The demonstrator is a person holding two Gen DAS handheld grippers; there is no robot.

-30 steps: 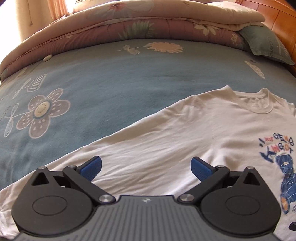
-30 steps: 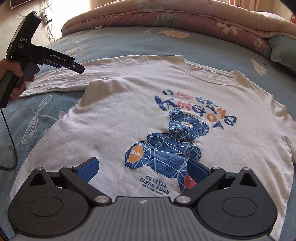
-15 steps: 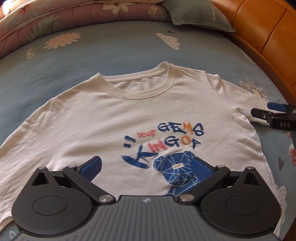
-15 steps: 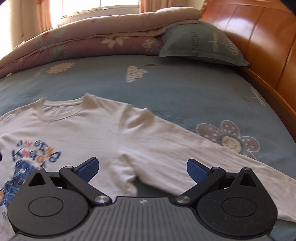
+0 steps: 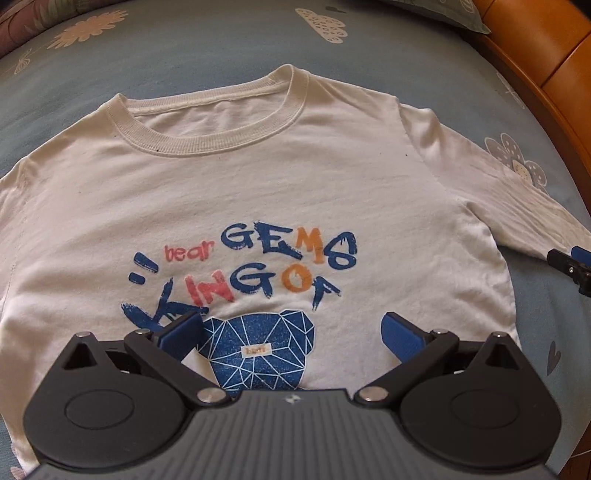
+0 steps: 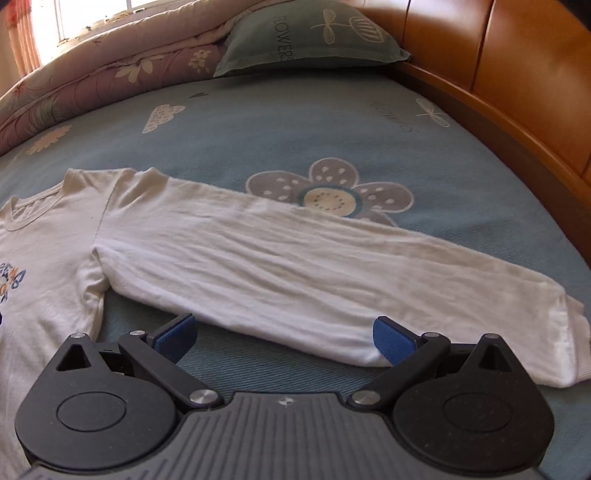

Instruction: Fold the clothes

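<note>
left gripper point(image 5: 291, 334) is wide open at the bottom of its frame, above the printed chest of the shirt point(image 5: 258, 192), holding nothing. right gripper point(image 6: 284, 338) is also wide open, low in its frame, with its right pad point(image 6: 391, 339) at the lower edge of the sleeve point(image 6: 295, 266). the shirt lies flat, face up, on the bed point(image 6: 295, 122). a pillow point(image 6: 306, 33) is at the top, beside the headboard point(image 6: 517, 74).
</note>
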